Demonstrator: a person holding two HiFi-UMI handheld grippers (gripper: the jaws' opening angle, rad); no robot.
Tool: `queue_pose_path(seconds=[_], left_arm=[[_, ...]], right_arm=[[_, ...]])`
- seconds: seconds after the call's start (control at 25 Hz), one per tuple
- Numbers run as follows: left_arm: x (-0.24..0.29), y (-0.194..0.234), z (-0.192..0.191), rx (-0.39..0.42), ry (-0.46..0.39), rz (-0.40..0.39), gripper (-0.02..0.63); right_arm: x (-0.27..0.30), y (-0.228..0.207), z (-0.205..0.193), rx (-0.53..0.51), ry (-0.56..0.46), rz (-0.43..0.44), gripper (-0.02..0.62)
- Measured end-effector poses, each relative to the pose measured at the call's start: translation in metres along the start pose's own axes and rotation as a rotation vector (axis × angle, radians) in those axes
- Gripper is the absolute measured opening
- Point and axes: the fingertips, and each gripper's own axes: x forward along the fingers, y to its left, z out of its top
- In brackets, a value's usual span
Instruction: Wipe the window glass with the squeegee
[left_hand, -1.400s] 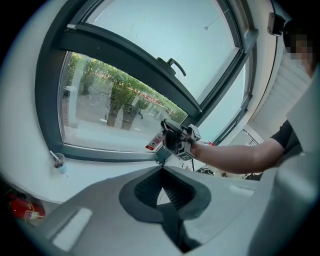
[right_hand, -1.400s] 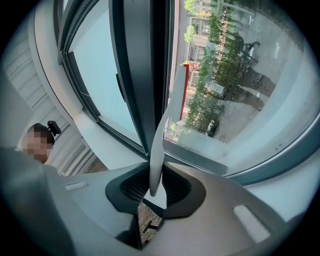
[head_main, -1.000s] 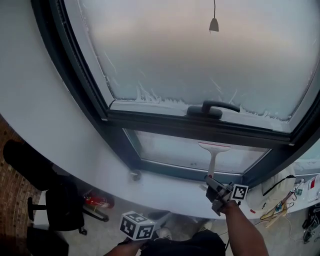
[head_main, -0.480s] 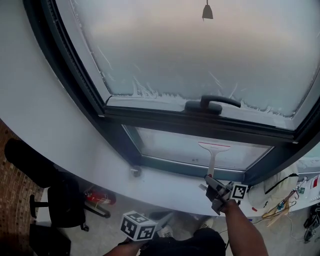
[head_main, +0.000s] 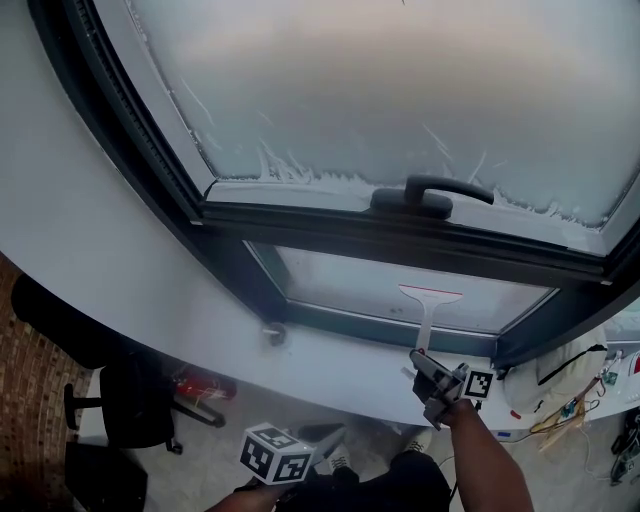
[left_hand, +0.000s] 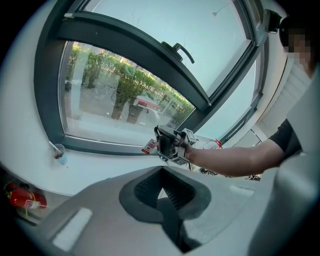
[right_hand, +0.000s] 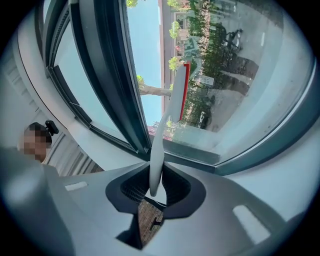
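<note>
A white squeegee with a red blade edge rests its head against the lower window pane; its handle runs down into my right gripper, which is shut on it. From the right gripper view the squeegee rises out of the jaws with its red-edged blade against the glass. My left gripper hangs low at the bottom of the head view, away from the window, jaws shut with nothing between them. From the left gripper view I see the right gripper by the sill.
A dark window frame with a handle separates the frosted upper pane from the lower one. The white sill holds a small cup. A red fire extinguisher and a black chair stand on the floor; cables and clutter lie right.
The head view has tilted slightly, so the window sits a little lower in the frame. The squeegee and the right gripper stay at the same place on the lower pane.
</note>
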Motion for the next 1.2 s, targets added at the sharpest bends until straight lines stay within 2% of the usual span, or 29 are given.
queue_pose_path(seconds=[0.96,1.2], left_arm=[[0.045,0.023,-0.023,-0.078,0.086,0.007,0.0],[0.057,0.031,-0.03,-0.072,0.112,0.023,0.0]], right_arm=[[-0.015,-0.107,-0.025,0.116,0.025,-0.08,0.087],[-0.014,-0.132,-0.029,0.134,0.02,-0.08,0.087]])
